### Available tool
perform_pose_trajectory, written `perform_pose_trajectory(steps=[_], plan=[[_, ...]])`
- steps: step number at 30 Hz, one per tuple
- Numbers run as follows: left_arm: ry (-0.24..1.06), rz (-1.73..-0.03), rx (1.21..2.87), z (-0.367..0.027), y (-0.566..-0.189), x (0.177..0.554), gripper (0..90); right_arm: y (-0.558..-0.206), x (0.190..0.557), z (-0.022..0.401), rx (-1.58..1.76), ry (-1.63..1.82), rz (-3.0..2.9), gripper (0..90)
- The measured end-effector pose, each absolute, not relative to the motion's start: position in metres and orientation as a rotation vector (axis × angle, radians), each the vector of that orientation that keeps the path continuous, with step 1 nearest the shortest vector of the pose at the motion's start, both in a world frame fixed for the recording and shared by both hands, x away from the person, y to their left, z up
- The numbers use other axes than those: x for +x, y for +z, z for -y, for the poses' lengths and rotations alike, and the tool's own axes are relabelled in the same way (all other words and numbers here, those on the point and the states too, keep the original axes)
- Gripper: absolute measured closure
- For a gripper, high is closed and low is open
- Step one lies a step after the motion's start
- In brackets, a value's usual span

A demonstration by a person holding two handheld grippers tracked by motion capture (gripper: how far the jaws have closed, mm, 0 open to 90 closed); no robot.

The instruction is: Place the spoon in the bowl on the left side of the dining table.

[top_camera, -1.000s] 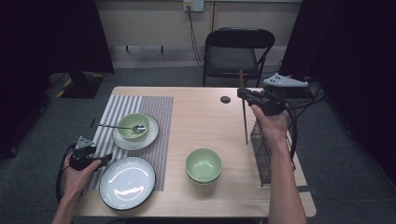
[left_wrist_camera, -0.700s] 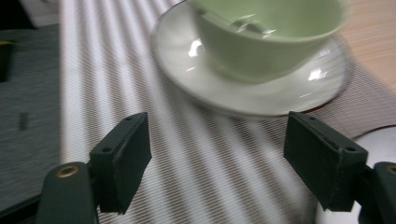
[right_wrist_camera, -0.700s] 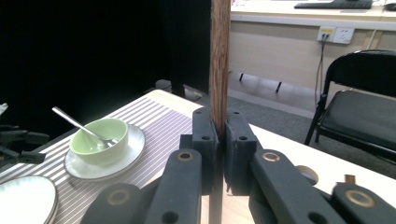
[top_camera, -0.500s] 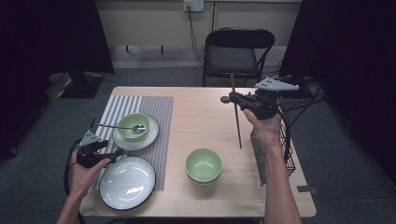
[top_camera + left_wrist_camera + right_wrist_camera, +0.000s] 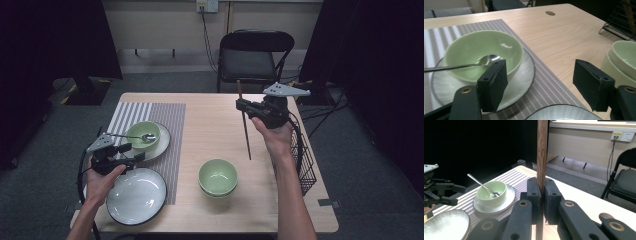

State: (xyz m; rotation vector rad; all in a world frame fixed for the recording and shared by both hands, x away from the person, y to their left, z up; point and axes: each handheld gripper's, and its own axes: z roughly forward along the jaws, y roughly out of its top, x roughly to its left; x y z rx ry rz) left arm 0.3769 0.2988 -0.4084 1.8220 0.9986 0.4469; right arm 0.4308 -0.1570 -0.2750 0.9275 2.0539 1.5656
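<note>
Light wooden table (image 5: 210,120) under me, dark curtains all round, a black chair (image 5: 252,55) at the far side. My right gripper (image 5: 243,106) is clamped tight on the dark wooden chopsticks (image 5: 244,135), holding them upright above the table's far right part, beside the wire basket (image 5: 304,159). My left gripper (image 5: 131,152) hangs empty between the green bowl (image 5: 481,50) with the spoon (image 5: 456,65) and the large plate (image 5: 135,196), jaws wide apart but just been closing a little.

Recording studio or lab set up as a dining spot

Black curtains (image 5: 55,35), grey carpet (image 5: 45,150), a folding chair (image 5: 252,57), a wall socket (image 5: 207,5) and 1 laid wooden table (image 5: 210,130).
</note>
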Motion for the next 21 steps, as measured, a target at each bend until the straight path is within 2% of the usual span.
perform_pose_trajectory(steps=[6,8,21], plan=[[0.404,-0.934,1.809,-0.286,-0.399,0.377,27.4,-0.271,0.428,0.143,0.899,1.600,-2.069,84.8],[0.391,-0.899,1.804,-0.281,-0.397,0.377,32.0,-0.270,0.426,0.138,0.891,1.618,-2.067,84.8],[0.363,-0.750,1.798,-0.240,-0.377,0.380,30.4,-0.268,0.420,0.109,0.830,1.687,-2.104,84.8]])
